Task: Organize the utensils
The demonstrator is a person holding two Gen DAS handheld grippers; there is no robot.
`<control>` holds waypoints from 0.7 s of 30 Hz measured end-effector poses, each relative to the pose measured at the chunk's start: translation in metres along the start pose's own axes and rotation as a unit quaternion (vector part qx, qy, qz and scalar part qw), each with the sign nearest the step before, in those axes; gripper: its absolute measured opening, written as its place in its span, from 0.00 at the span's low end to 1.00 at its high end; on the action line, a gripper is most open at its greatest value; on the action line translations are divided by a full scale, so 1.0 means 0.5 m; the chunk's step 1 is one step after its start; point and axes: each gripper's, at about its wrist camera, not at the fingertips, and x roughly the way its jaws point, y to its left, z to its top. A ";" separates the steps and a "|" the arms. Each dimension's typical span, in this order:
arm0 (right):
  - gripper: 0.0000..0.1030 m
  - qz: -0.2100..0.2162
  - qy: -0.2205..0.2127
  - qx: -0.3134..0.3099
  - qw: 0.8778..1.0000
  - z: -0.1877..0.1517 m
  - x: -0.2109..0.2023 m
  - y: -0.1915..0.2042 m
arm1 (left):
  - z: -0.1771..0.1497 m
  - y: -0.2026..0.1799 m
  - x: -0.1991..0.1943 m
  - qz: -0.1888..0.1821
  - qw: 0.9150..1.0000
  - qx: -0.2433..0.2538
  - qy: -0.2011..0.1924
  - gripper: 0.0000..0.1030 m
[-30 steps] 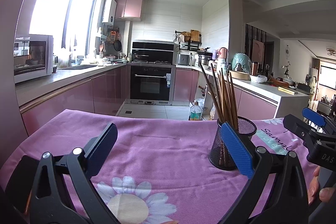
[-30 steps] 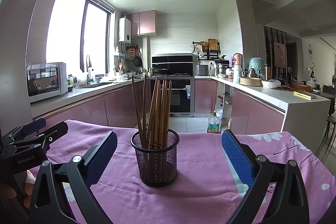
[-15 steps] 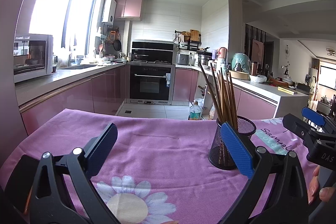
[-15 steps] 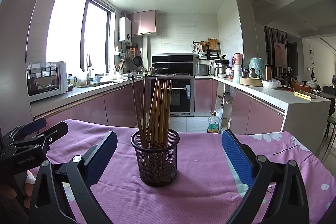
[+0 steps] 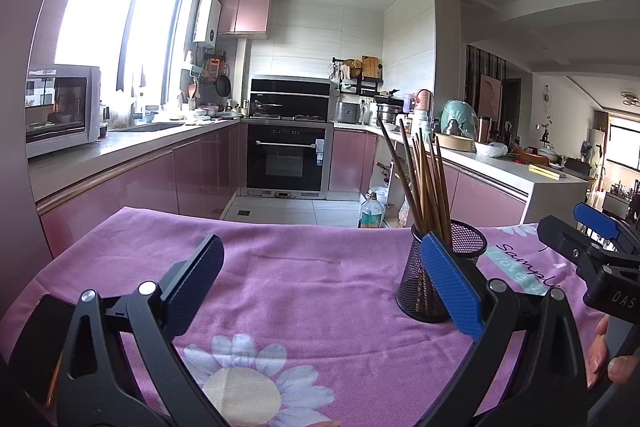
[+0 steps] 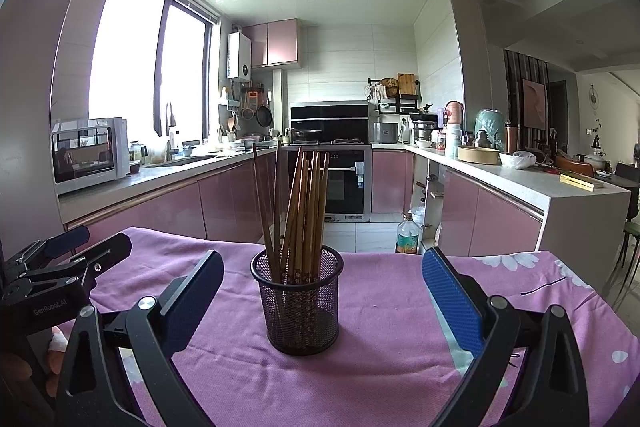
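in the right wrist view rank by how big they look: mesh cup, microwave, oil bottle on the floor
1. mesh cup, nearest the camera, which inflates it
2. microwave, looks nearly as large
3. oil bottle, clearly smallest

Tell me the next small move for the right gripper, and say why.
Probably ease the right gripper forward and up toward the chopsticks. Its jaws are open and empty, and the mesh holder stands upright straight ahead between them on the purple cloth. The left gripper, also open, has the holder off to its right side.
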 end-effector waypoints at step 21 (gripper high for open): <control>0.93 0.000 -0.001 -0.001 1.000 0.001 0.000 0.005 | -0.004 -0.003 0.000 0.000 1.000 0.001 0.000 0.94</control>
